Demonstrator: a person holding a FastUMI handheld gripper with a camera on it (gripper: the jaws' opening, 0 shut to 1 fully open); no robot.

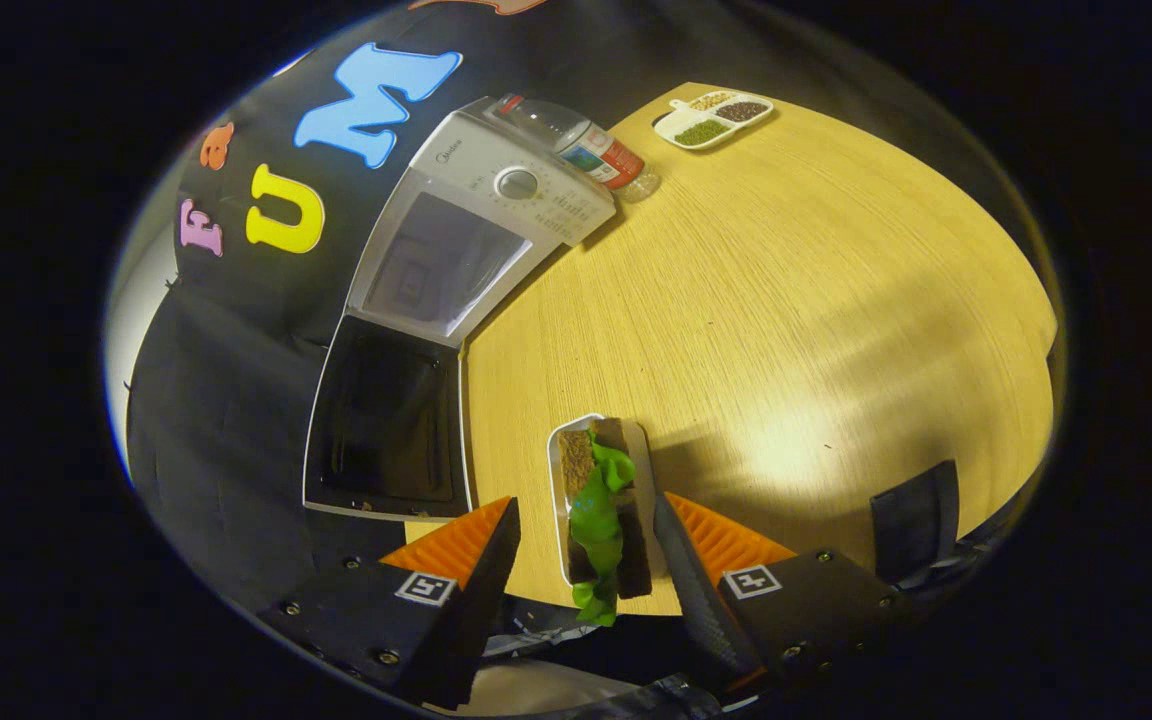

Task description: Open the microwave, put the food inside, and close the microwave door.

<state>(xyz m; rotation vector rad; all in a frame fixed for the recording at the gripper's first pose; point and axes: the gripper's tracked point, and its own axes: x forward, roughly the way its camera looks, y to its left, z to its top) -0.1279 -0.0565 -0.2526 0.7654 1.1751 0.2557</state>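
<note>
I should keep the tray [604, 500] flat and slide it slowly up-left into the microwave [456, 260], past its open door [386, 420]. My gripper [586, 560] seems to pinch the tray, though the left finger looks a bit off it. Bottom middle: a white tray with brown bread and green leaves.

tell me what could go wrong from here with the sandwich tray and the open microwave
1. The gripper looks open: the food tray sits between its fingers, nearer one than the other, so a lopsided close could tip it.
2. The lettuce hangs off the sandwich and might drop on the table.
3. The microwave door stands open beside the tray's path to the microwave; it could get bumped.
</note>
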